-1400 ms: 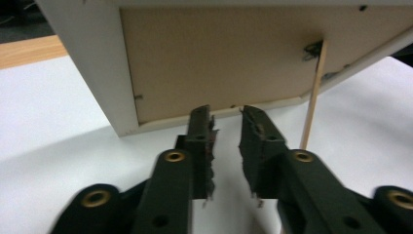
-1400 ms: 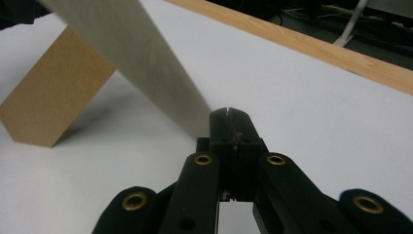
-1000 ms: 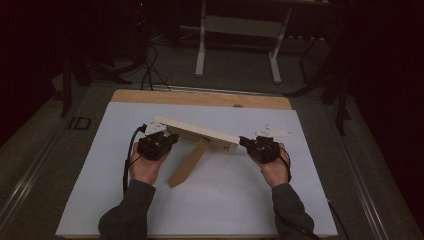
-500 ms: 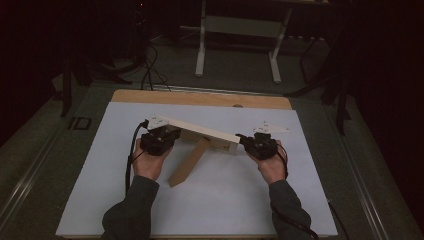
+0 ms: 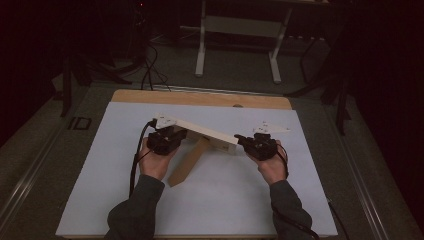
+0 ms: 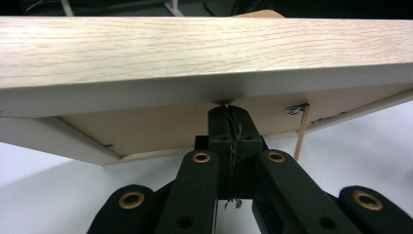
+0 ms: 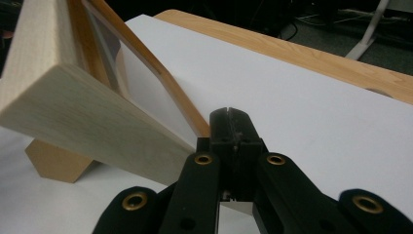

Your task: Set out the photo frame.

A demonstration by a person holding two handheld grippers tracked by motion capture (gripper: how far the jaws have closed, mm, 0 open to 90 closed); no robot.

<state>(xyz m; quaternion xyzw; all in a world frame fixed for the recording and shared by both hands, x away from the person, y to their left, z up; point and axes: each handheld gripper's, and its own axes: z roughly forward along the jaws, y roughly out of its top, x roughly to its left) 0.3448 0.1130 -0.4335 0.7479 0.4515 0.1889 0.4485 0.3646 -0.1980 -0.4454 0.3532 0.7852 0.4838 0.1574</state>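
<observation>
The pale wooden board (image 5: 205, 133) hangs tilted above the white-covered table (image 5: 310, 200), one end at the left tongs (image 5: 172, 136), the other at the right tongs (image 5: 246, 142), a second wooden plank (image 5: 189, 161) angled beneath it. Both tongs are clenched tight, nothing visibly between their tips, so the board seems merely propped on them; if either hand dips or drifts apart, it could slide off and knock the plank askew.
</observation>
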